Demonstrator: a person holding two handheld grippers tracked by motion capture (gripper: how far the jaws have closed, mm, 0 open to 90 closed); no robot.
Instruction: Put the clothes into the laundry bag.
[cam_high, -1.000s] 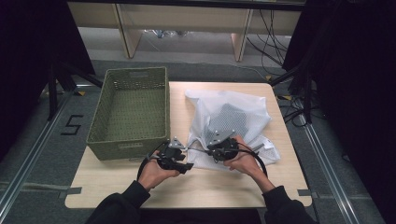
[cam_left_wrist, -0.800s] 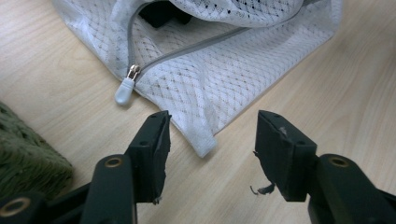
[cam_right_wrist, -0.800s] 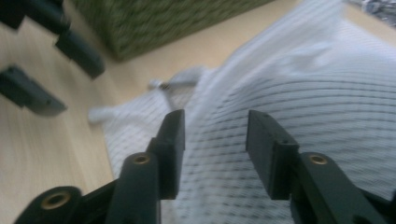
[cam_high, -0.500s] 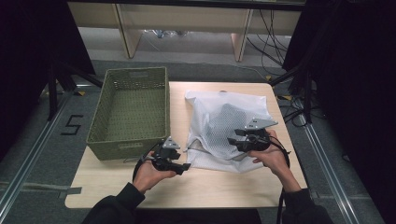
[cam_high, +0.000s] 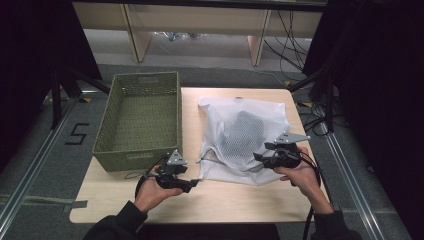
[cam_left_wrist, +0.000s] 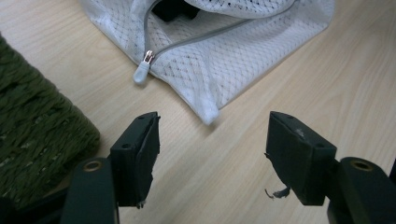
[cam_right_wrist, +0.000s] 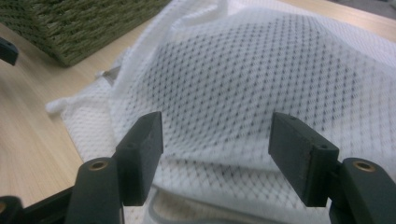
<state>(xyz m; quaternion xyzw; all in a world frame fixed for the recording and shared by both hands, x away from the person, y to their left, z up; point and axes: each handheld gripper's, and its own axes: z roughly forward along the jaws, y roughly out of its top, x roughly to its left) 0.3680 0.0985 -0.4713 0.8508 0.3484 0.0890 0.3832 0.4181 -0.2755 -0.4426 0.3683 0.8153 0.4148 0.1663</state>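
we see a white mesh laundry bag (cam_high: 242, 137) lying on the right half of the wooden tabletop (cam_high: 230, 200), reaching from near the far edge down toward the near edge, with something dark showing through the mesh at its middle. a green woven basket (cam_high: 140, 120) stands just beside it on the left half, its left side at the tabletop's left edge.

our left gripper (cam_high: 192, 184) sits near the front edge, just in front of the basket's near wall, pointing at the bag's near left corner. in the left gripper view its jaws have just been opening and stand wide apart with nothing between them but bare wood; the bag's corner (cam_left_wrist: 210, 114) lies a little beyond them, and the grey zipper with its pale pull (cam_left_wrist: 142, 72) runs along the bag's edge farther off. the basket's green weave (cam_left_wrist: 37, 140) sits close on one side.

our right gripper (cam_high: 257, 157) is over the bag's near right part, close to the tabletop's right edge. in the right gripper view (cam_right_wrist: 215, 135) its jaws have just been opening too and stand wide, holding nothing; the mesh swells up beyond and below them, and we cannot tell whether they brush it.
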